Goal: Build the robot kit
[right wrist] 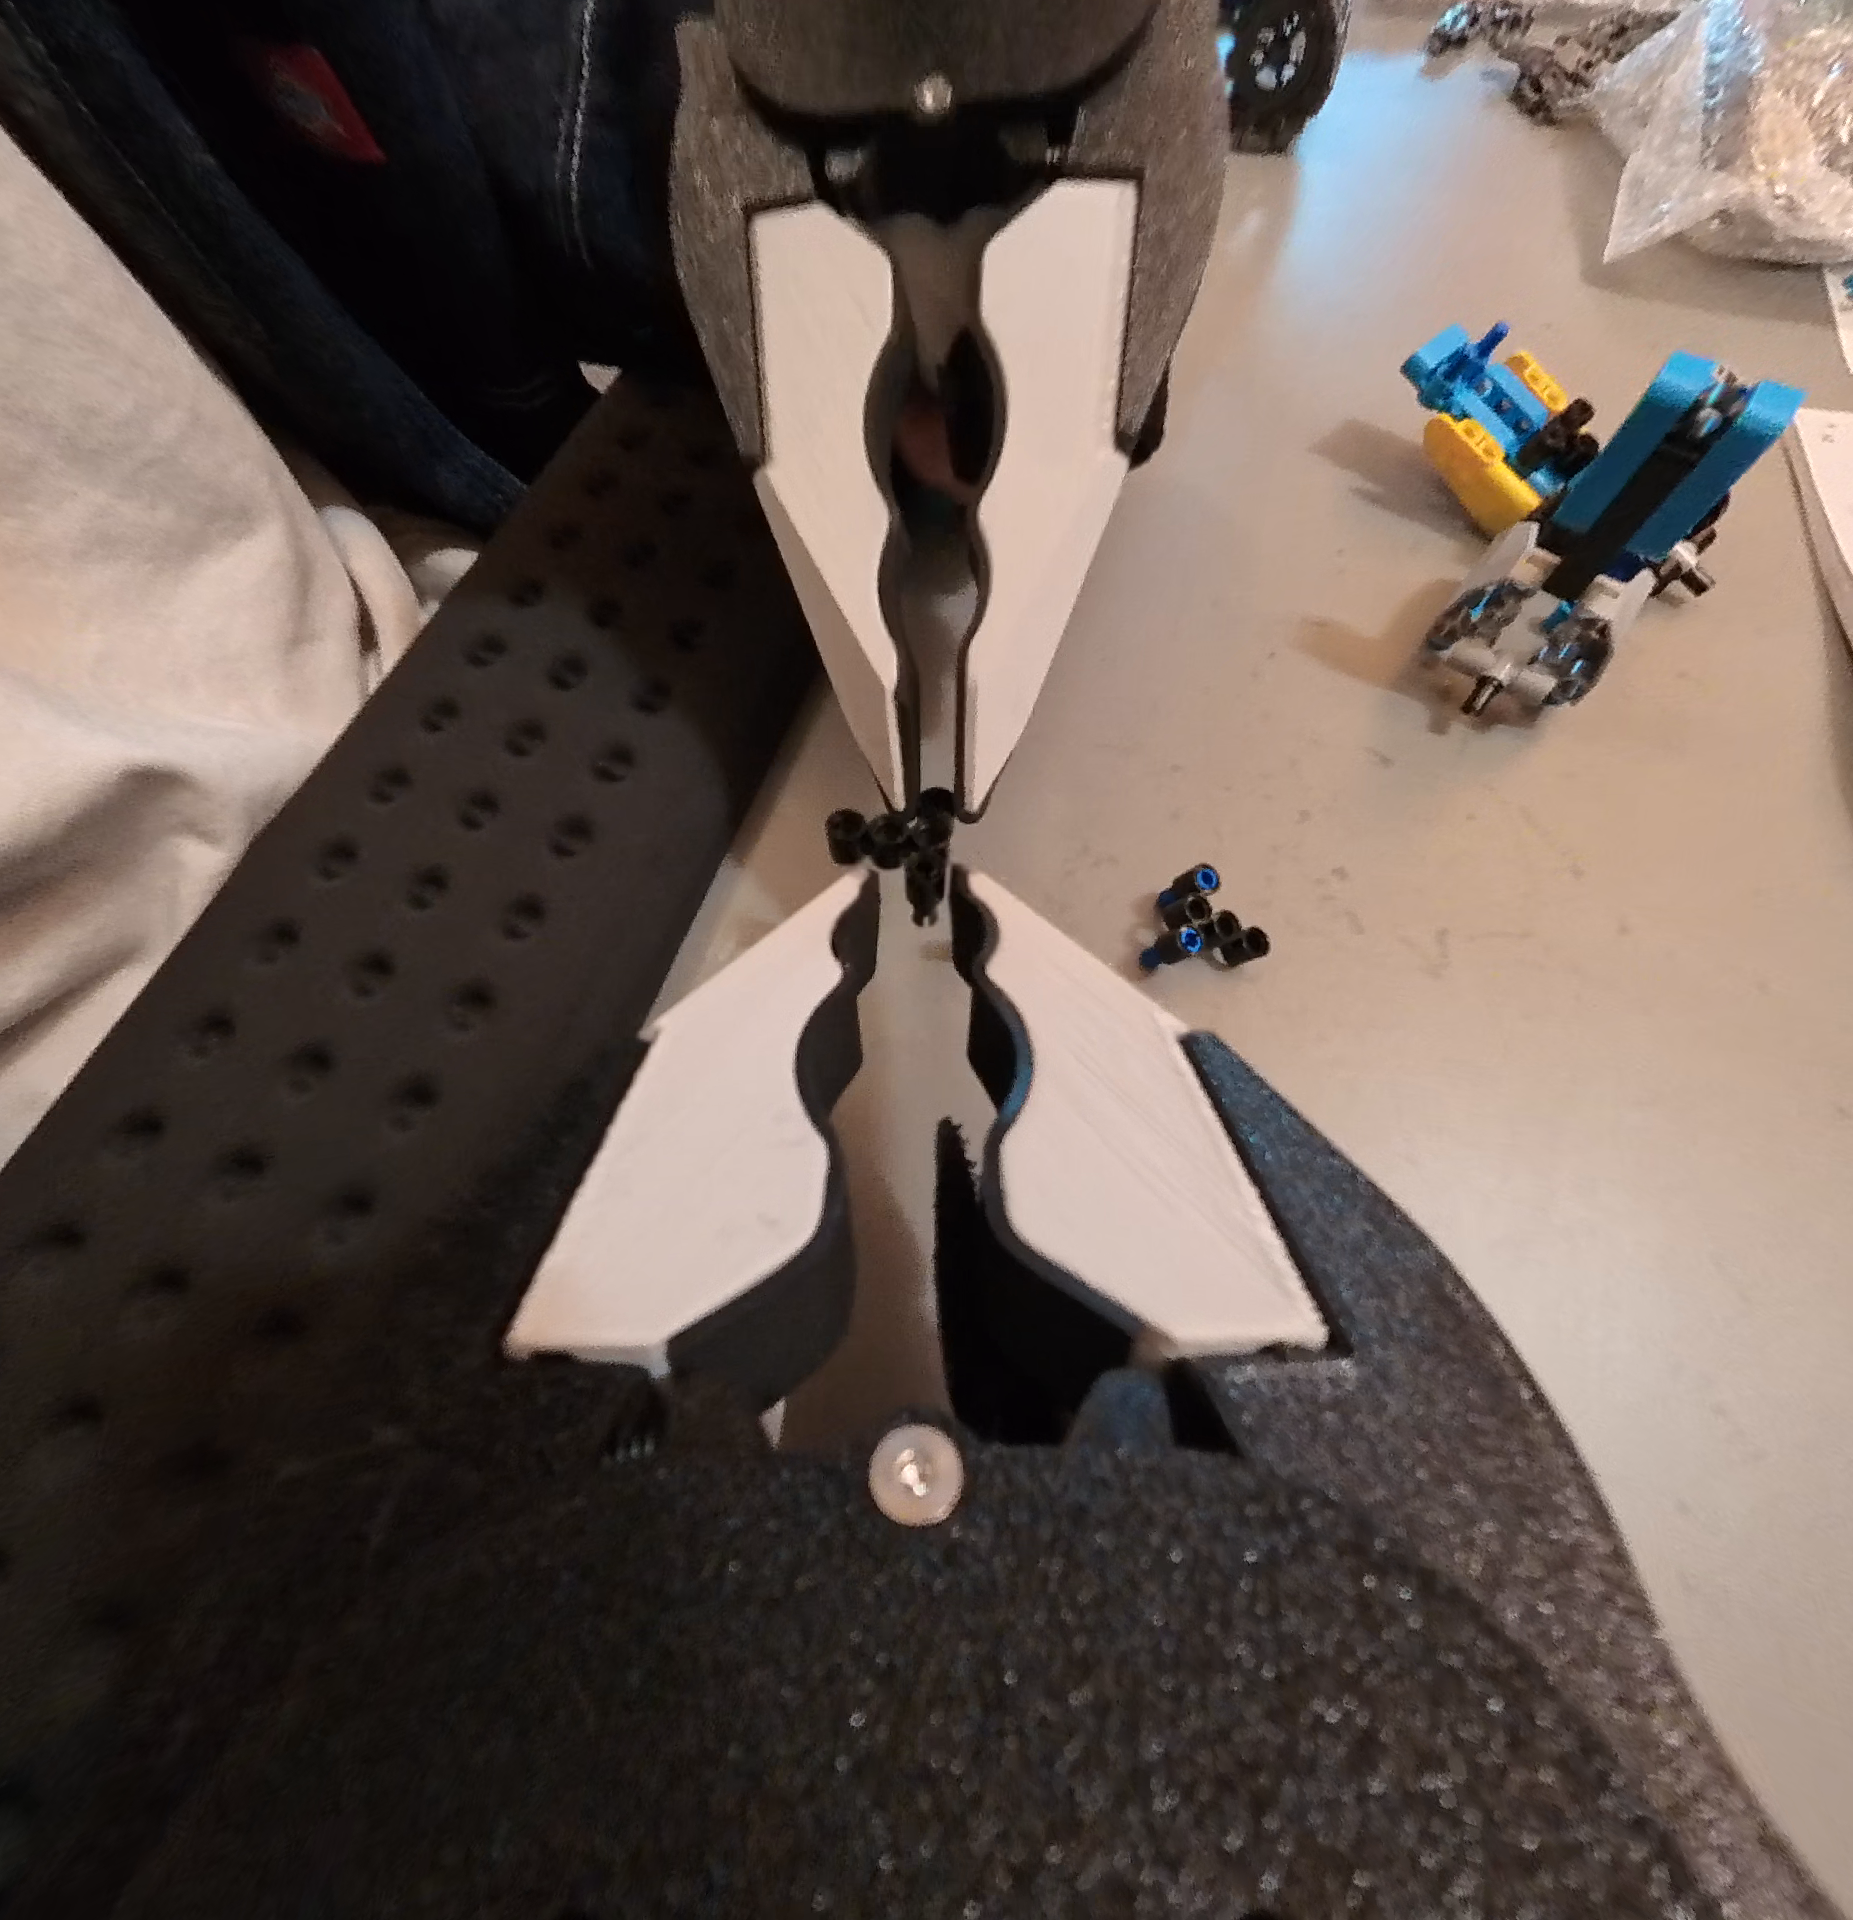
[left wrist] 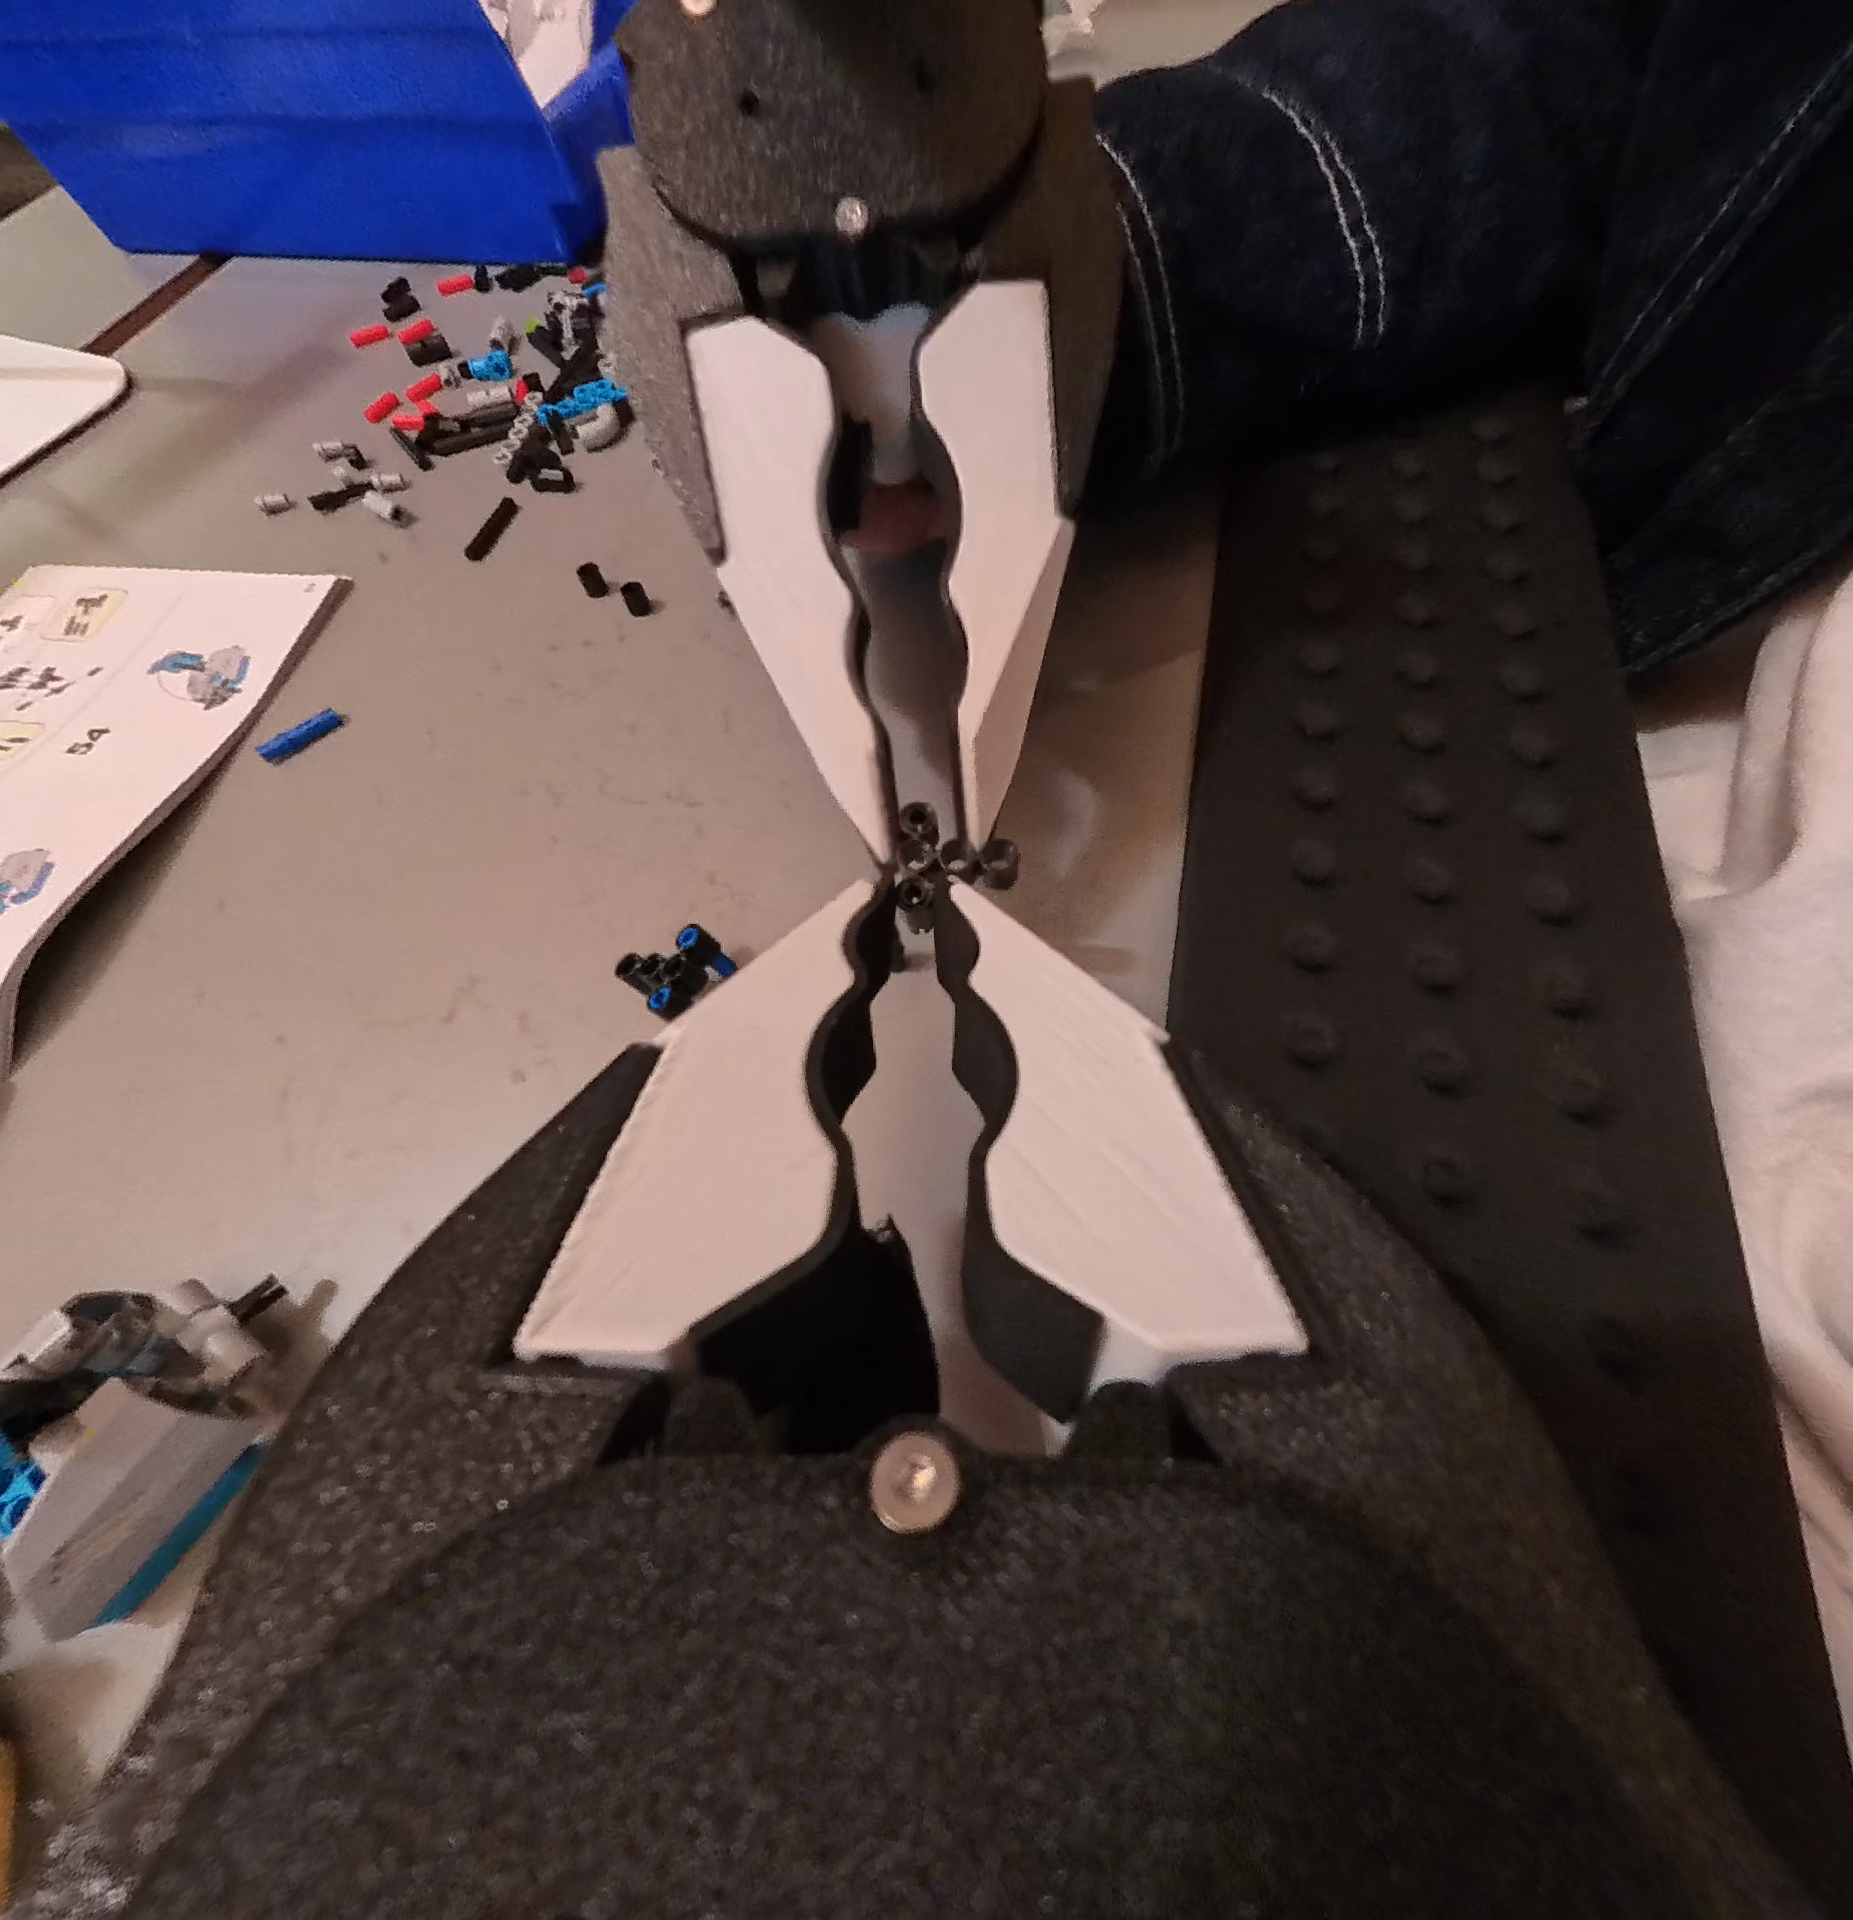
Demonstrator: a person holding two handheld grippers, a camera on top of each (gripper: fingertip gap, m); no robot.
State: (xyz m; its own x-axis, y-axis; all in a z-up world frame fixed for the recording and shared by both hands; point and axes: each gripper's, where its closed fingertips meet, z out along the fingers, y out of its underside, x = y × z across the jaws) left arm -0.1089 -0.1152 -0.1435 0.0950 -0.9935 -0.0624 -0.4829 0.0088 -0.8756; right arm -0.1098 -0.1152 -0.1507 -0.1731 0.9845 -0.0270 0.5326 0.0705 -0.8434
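Black knobbly connector cluster (left wrist: 937, 862) pinched between left gripper (left wrist: 917, 899) and right gripper (right wrist: 917, 883).

Grey table (left wrist: 465, 1039) — scattered bricks (left wrist: 475, 395); booklet (left wrist: 101, 748)

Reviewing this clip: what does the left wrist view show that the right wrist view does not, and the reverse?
Only the left wrist view shows the blue bin, the scattered pile of small red, black and grey pieces, the loose blue pin and the open instruction booklet.

Only the right wrist view shows the blue and yellow model and the clear plastic bags.

Both show the left gripper and right gripper tip to tip, pinching one small black connector piece, and the black and blue sub-assembly lying on the grey table.
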